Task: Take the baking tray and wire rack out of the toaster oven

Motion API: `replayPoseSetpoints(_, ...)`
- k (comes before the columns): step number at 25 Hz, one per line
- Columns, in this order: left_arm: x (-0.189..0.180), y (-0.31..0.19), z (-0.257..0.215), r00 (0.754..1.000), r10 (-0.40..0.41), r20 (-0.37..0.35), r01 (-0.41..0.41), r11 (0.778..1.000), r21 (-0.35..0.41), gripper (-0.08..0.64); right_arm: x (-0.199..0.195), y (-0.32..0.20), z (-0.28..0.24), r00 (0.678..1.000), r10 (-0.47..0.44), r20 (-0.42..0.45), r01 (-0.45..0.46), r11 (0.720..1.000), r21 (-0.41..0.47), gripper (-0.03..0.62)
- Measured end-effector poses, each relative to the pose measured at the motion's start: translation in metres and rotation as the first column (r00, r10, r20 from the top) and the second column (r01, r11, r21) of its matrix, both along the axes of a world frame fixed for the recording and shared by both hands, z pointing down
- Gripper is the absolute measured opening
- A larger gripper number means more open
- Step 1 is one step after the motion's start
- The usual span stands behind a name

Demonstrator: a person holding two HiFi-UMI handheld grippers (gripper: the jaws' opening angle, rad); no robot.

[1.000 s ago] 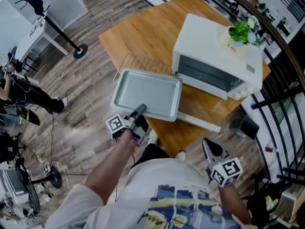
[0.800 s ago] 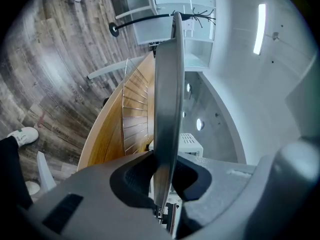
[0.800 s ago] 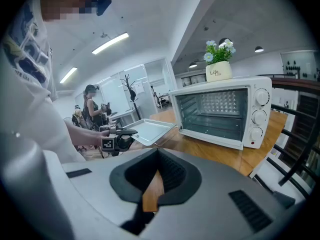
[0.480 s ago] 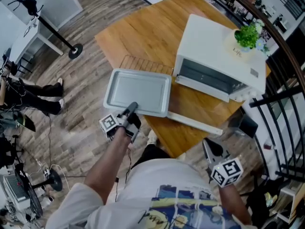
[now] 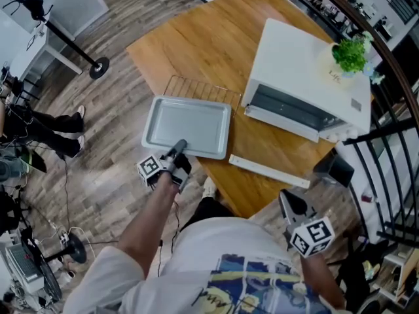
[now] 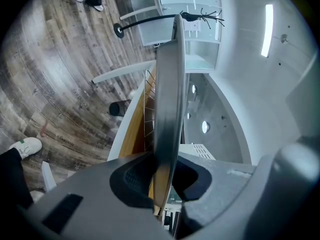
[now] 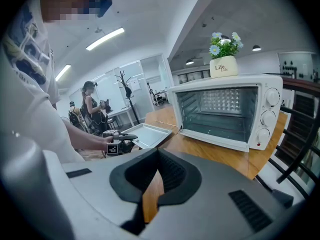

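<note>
Head view first: the left hand-held gripper point(image 5: 178, 150) is clamped on the near rim of the flat grey metal baking tray point(image 5: 186, 124), which sits out in front of the white toaster oven point(image 5: 308, 64), over the near-left corner of the orange wooden worktop point(image 5: 196, 44); the tray's far edge overlaps the thin wire rack point(image 5: 200, 89), also outside the oven and lying on the wood; the oven's glass door point(image 5: 268, 170) hangs open; the right hand-held gripper point(image 5: 292, 209) is low on the right, well away from everything. Left gripper view: the tray point(image 6: 167, 109) runs edge-on between the pads, both pressing on it; the rack point(image 6: 149, 106) shows just left of it, above the worktop's edge point(image 6: 131, 134). Right gripper view: the right hand-held gripper point(image 7: 159, 156) has its jaws pinched together on nothing; beyond it is the oven point(image 7: 225, 109) with its cavity bare, a small white flower pot point(image 7: 223, 65) on top; the tray point(image 7: 147, 133) is off to the left with the left hand-held gripper point(image 7: 122, 141) on it; can't tell whether the tray is touching the wood.
</note>
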State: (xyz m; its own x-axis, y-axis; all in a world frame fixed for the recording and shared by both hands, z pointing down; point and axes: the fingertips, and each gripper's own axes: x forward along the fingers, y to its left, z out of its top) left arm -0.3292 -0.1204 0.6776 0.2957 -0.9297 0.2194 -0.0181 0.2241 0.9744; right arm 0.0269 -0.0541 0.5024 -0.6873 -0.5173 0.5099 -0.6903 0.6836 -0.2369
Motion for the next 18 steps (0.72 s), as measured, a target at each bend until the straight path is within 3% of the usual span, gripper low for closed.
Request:
replayPoseSetpoints(12,-0.002,-0.013,0.023,0.997,0.075,-0.021,-0.075,0.997,-0.031,0.06,-0.033,-0.016,0.006,1.0,0.003,-0.007,-0.003,1.0,-0.018,0.002)
replayPoseSetpoints(18,-0.003,-0.016,0.027,0.992,0.129,0.007,-0.129,0.99,-0.063,0.056,-0.047,-0.02,0.007,1.0,0.019,-0.004,-0.019,1.0,-0.022,0.002)
